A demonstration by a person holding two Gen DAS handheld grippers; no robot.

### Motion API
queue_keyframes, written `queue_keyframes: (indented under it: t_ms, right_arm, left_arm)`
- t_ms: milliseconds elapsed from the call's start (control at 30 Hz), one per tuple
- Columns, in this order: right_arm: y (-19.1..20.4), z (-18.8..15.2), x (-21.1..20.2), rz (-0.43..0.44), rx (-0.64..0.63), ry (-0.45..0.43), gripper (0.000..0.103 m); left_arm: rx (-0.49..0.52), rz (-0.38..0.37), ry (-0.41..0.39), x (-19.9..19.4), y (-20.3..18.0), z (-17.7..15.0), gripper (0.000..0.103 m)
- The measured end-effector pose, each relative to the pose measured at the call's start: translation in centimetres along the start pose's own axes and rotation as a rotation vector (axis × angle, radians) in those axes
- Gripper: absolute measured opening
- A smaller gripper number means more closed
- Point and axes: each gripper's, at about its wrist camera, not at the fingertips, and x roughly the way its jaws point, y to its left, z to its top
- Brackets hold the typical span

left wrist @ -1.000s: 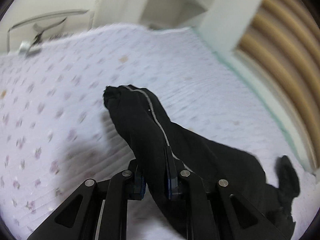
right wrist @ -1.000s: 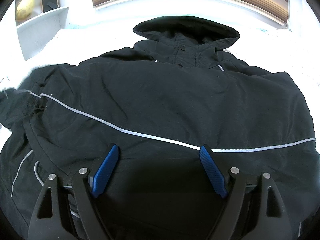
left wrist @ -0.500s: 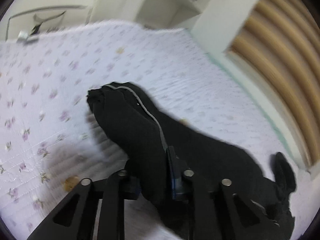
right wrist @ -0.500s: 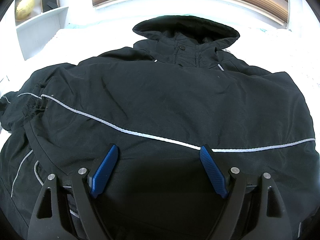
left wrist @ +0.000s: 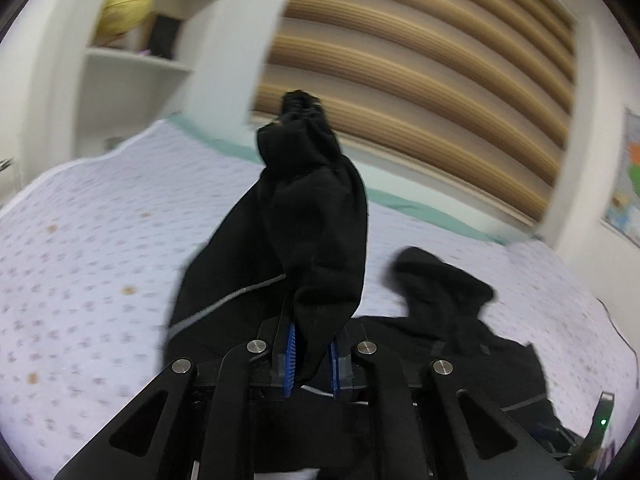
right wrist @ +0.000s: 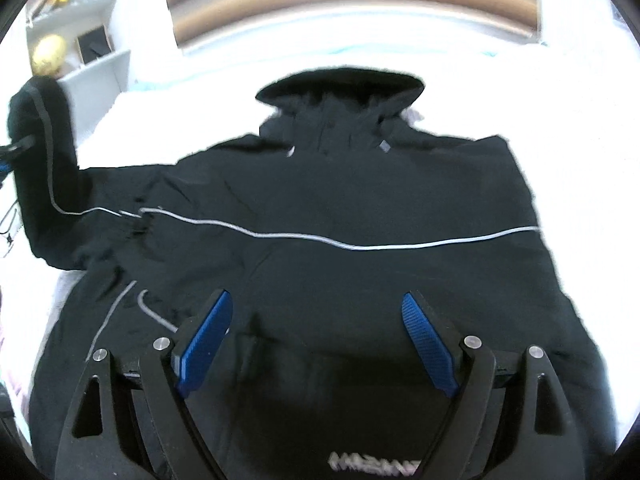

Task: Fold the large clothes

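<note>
Black hooded padded jacket (right wrist: 340, 208) with thin grey reflective piping is spread out flat on the bed, which has a white quilted bedspread with small purple flowers (left wrist: 92, 248). In the right wrist view it fills pretty much everything ahead of the fingers, hood (right wrist: 340, 88) at the far end, grey piping line (right wrist: 360, 246) running straight across the body just past the fingertips.

Right gripper (right wrist: 316, 328) has its blue-padded fingers spread wide with nothing between them, hovering over the lower part of the jacket. Can't tell if the pads (right wrist: 204, 328) actually touch the fabric.

Left gripper (left wrist: 312, 354) is pinched tight on the jacket's sleeve (left wrist: 316, 216). The fabric is squeezed between the two blue pads (left wrist: 289, 354) and the sleeve stands up beyond the fingertips, gathered cuff (left wrist: 300, 106) at the top, lifted off the bed. The rest of the jacket lies to the right of those fingers, hood included. From the right wrist camera you can see the raised sleeve way off to the left of the fingers.

Behind the bed there's a ribbed wooden headboard (left wrist: 420, 92) and a white shelf unit (left wrist: 132, 56) with a yellow ball (left wrist: 124, 12) on it. Both views are a bit blurry.
</note>
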Motion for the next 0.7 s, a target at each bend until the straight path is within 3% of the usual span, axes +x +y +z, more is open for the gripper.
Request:
queue_keyframes:
  t_ms: [200, 300, 400, 567, 700]
  right_arm:
    - [-1.6, -0.2, -4.5, -0.026, -0.015, -0.06, 0.088]
    - [-2.1, -0.2, -5.0, -0.041, -0.006, -0.053, 0.088]
    - [-2.9, -0.5, -4.8, -0.054, 0.021, -0.029, 0.088]
    - [-4.3, -0.6, -3.4, -0.03, 0.097, 0.044, 0.088]
    - [-4.9, -0.2, -2.4, 0.039, 0.14, 0.093, 0.088]
  left_arm:
    - [0.081, -0.201, 0.071, 0.9, -8.8, -2.2, 0.012]
    - [0.165, -0.256, 0.148, 2.4, -13.8, -4.9, 0.012]
    - [0.226, -0.29, 0.271, 5.1, -17.9, -8.8, 0.012]
    - [0.292, -0.316, 0.61, 12.0, -20.6, -16.9, 0.018]
    - [0.28, -0.353, 0.588, 11.0, -20.2, -17.0, 0.021]
